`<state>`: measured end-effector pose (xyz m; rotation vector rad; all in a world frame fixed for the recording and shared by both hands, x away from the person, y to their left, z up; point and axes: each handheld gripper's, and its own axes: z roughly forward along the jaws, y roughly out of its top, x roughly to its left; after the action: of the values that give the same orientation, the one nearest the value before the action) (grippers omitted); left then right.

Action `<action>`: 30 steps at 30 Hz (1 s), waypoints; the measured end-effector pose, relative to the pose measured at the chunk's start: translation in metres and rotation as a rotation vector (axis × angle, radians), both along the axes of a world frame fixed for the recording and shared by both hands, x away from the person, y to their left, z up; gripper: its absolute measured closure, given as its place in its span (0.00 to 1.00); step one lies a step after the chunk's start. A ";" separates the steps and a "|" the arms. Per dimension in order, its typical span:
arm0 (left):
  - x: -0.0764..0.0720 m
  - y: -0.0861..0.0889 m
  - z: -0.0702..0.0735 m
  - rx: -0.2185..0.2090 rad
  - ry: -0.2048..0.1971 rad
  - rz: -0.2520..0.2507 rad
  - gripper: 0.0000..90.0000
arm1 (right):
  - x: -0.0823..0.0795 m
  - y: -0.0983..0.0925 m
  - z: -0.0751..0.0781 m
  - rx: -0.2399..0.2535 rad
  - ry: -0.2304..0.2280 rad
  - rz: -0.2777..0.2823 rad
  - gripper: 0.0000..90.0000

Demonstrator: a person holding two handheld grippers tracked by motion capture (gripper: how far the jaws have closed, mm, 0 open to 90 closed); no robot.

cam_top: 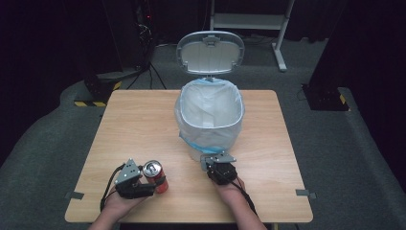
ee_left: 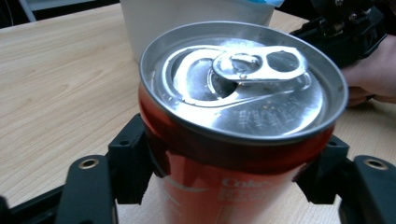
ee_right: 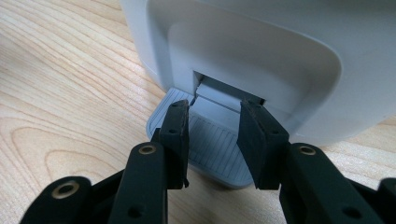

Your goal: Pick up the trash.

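The step in hand is the pick-up. The left tool clamps the red can, which stands upright on the bench near its front edge, well apart from the bin. The right tool rests its narrowly parted jaws on the grey pedal at the bin's foot, gripping nothing (the lid stands raised). Next, I judge, the can must be lifted clear, carried over the lined rim and released, with the pedal kept pressed throughout.
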<state>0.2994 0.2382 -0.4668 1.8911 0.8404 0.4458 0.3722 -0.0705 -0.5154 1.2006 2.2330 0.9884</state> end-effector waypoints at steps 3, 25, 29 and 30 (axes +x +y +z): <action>-0.001 0.002 0.001 -0.003 -0.008 0.012 0.37 | 0.000 0.000 0.000 0.000 0.000 0.001 0.71; -0.001 0.011 0.026 -0.045 -0.079 0.066 0.37 | 0.000 0.000 0.000 0.008 0.000 0.001 0.71; 0.000 0.013 0.032 -0.058 -0.092 0.072 0.37 | 0.000 0.000 0.000 0.009 0.000 0.000 0.71; 0.000 0.013 0.034 -0.060 -0.098 0.074 0.37 | 0.000 0.000 0.000 0.008 0.000 0.001 0.71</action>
<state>0.2991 0.2512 -0.4331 1.7734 0.8514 0.5480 0.3722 -0.0706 -0.5157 1.2033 2.2311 0.9989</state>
